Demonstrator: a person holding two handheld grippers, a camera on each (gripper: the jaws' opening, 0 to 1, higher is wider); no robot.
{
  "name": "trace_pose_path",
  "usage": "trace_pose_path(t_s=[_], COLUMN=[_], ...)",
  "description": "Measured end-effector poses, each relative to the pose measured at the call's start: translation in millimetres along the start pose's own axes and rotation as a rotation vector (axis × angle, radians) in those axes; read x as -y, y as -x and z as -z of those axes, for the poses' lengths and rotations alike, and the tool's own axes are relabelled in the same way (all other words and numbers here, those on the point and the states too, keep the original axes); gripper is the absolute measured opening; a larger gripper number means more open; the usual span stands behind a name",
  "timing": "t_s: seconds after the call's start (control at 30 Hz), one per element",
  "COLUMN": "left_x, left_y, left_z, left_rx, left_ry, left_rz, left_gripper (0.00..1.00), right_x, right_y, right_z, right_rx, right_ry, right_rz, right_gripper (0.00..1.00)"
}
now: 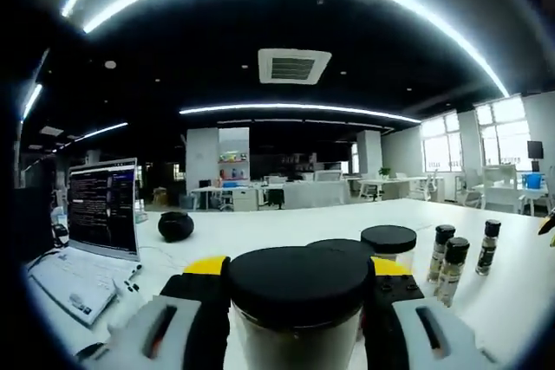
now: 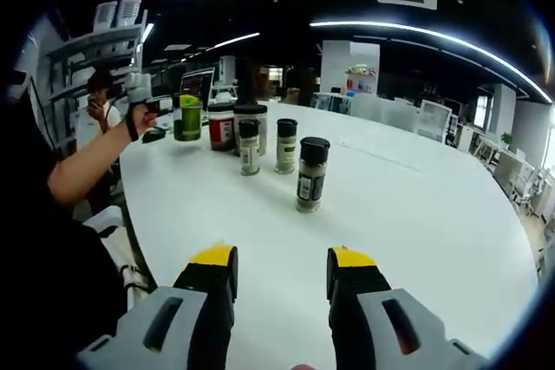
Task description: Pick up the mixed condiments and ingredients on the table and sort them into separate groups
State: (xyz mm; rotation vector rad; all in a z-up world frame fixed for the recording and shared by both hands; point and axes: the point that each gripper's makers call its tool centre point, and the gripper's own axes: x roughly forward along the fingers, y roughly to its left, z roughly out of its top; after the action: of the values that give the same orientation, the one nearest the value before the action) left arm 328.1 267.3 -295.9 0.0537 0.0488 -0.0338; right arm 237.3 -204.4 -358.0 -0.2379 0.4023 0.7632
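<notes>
Black-lidded and clear-walled, the jar (image 1: 299, 305) sits clamped between the yellow-tipped jaws of the left gripper (image 1: 299, 301), which press its sides just under the lid, a hold that looks suited to carrying it upright toward its own kind. Beyond those jaws stand two more jars (image 1: 388, 244) close behind, and off to the right a trio of slim spice bottles (image 1: 453, 262); a laptop (image 1: 95, 223) lies to the left, so free room for a sweep is mostly ahead. The right gripper (image 2: 282, 283) has its jaws parted wide with nothing between them, bare white table (image 2: 416, 214) beneath. Ahead of them a spice bottle (image 2: 310, 174) stands nearest, well clear of the table edge at right
</notes>
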Motion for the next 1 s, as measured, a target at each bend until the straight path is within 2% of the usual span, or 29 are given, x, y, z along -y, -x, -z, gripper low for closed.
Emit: trace_pose_path(t_s=[0.23,0.43,0.6,0.87,0.9,1.0], left_x=[-19.6,-25.5,-40.1,-48.0,-47.3,-48.5], left_y=[-11.2,-23.0,-31.1,-46.9,-47.8,-52.3], left_z=[5.3,4.0,9.2,27.1,25.9,28.5], left_rx=[0.005,-0.013,-0.031,-0.058,-0.04,-0.046], left_ry=[0.049,0.013,0.02,0.058,0.071,0.086], left_rz=[-0.042,-0.062,-0.093,-0.085,-0.081,-0.083], left_gripper=[0.6,0.6,0.6,0.61,0.61,0.61], right_x=[-1.1,-7.3,-8.2,-10.9,-11.6,-11.7], right_y=[-0.1,-2.3,-3.7,-6.3,-6.4,-6.7], right_z=[9.1,4.1,4.8,6.7,6.9,7.1], right_rx=[-0.02,-0.017,-0.018,-0.026,-0.028,-0.03], right_ry=[-0.008,0.009,0.009,0.003,0.005,0.005], right_rz=[0.009,-0.001,0.001,-0.004,-0.006,-0.006], right_gripper=[0.42,0.42,0.42,0.42,0.42,0.42])
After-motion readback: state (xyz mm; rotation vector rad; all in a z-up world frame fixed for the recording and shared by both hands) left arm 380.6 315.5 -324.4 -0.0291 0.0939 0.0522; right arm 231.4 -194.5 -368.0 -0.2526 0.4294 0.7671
